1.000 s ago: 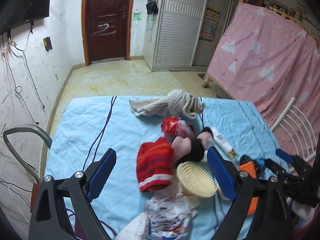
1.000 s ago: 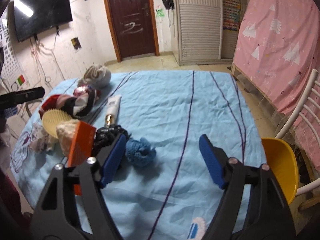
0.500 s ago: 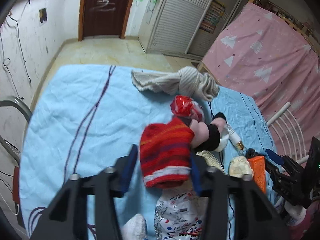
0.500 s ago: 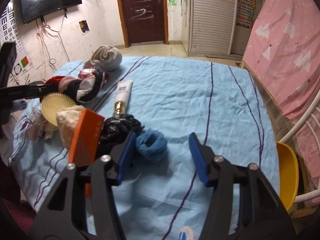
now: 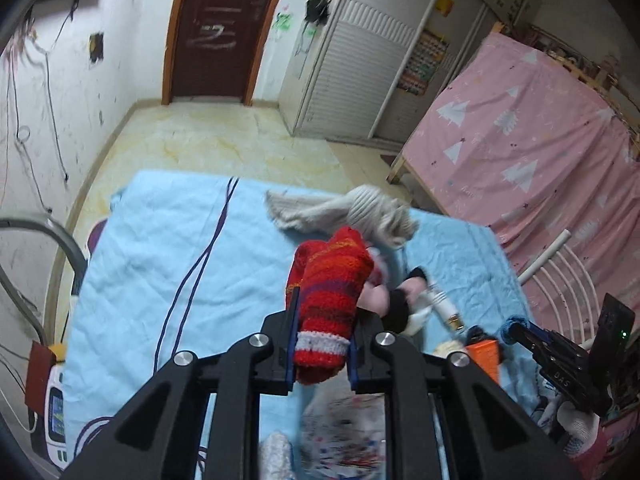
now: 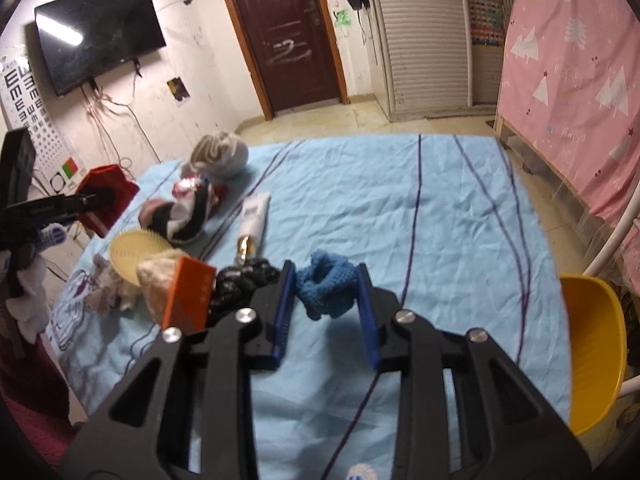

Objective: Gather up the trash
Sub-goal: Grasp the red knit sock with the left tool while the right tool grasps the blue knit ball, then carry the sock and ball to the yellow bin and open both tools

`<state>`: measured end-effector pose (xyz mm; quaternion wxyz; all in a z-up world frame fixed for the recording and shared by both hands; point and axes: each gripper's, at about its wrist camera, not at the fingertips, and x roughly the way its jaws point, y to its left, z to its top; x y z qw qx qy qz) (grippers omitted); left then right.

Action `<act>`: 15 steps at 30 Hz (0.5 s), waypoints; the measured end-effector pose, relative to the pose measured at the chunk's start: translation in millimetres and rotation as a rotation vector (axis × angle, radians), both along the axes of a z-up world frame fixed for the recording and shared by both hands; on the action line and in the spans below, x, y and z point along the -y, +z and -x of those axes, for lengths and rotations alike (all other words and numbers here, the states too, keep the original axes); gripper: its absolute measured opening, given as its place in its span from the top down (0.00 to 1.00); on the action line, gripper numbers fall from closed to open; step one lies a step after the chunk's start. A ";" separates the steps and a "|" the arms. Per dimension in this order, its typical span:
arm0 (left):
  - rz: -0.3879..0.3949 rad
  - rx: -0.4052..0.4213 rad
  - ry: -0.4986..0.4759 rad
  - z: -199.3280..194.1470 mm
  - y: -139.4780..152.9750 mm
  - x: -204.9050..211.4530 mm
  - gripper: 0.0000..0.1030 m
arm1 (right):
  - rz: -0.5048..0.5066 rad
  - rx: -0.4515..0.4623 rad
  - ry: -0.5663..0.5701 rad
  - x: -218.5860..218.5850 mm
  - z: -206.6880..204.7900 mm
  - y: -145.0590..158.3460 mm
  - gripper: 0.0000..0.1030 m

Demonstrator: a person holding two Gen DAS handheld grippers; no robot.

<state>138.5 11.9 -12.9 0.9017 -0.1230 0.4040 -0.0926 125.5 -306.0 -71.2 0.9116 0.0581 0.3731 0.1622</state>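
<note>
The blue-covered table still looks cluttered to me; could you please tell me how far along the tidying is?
Nothing looks cleared yet. In hand: the left tongs have just closed on the red knitted sock, and the right tongs have just closed around the blue knitted piece. Left on the table: the white tube, orange box, yellow brush, black bundle and cream knit.

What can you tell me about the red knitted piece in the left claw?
The red knitted piece is a soft, tube-shaped knit with orange and purple stripes and a white band near its lower end. It stands nearly upright, squeezed between the blue pads of the left claw, whose jaws have just been closing on it. From the right wrist view it appears lifted clear of the blue sheet.
</note>
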 end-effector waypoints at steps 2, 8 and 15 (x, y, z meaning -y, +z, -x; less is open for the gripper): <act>-0.010 0.019 -0.016 1.8 10.7 11.1 0.91 | -0.010 0.019 -0.006 6.7 1.5 6.3 0.72; -0.034 0.064 -0.081 4.7 33.8 51.2 0.91 | -0.036 0.064 -0.041 33.7 8.4 19.8 0.72; -0.058 0.079 -0.149 6.4 43.4 95.1 0.91 | -0.056 0.087 -0.097 68.9 17.0 25.3 0.72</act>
